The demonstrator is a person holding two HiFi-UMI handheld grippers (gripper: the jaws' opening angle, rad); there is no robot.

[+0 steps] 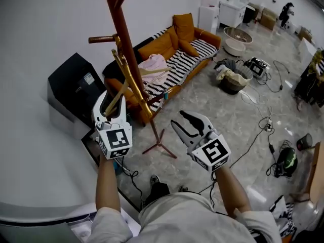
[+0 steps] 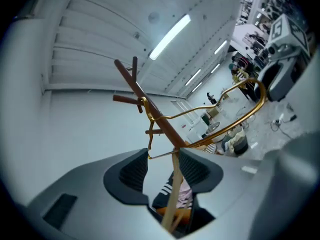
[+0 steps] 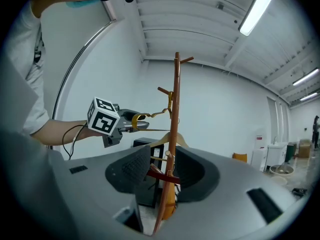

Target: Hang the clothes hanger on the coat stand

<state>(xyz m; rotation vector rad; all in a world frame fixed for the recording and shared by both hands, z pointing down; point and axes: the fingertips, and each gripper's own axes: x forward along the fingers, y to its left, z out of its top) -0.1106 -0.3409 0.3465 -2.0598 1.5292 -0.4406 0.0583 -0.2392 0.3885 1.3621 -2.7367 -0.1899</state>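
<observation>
Though both wide open, left gripper (image 1: pixel 111 100) and right gripper (image 1: pixel 177 118) above marbled floor (image 1: pixel 223 120), striped sofa (image 1: pixel 190 53) beyond.

An orange sofa (image 1: pixel 209 36) with a black-and-white striped cover stands along the white wall. Orange cushions (image 1: pixel 183 27) lean on its back, and a pink garment (image 1: pixel 154 65) lies on the seat. A black box (image 1: pixel 73 87) stands left of it. On the marble floor (image 1: pixel 217 115) are a basket (image 1: pixel 232 81) of clothes, a round basin (image 1: pixel 238 38) and loose cables (image 1: pixel 255 128). A white cabinet (image 1: pixel 208 16) stands beyond the sofa.
</observation>
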